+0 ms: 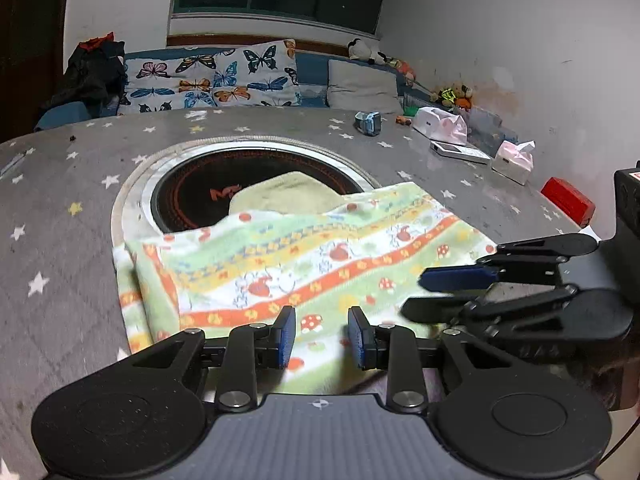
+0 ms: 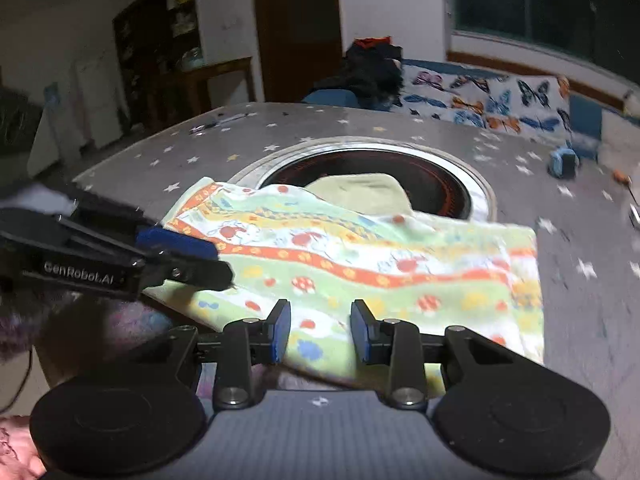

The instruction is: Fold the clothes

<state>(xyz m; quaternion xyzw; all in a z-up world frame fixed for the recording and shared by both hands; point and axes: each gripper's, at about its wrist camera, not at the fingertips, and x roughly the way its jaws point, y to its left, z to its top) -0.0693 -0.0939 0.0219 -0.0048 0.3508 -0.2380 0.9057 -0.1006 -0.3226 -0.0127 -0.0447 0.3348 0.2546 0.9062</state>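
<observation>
Terry-soft patterned cloth (image 1: 304, 264) lies on counter (image 1: 60, 208) ahead of both my tongs | left tongs (image 1: 322, 338) released | right tongs (image 2: 320, 330) released | risk: near edge overhangs, one-layer pinch drags it off.

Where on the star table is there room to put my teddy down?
Bare star tablecloth lies left of the round burner and the patterned cloth, and behind the burner toward the butterfly pillows. The right edge is crowded: blue watch, tissue packs, red box.
</observation>
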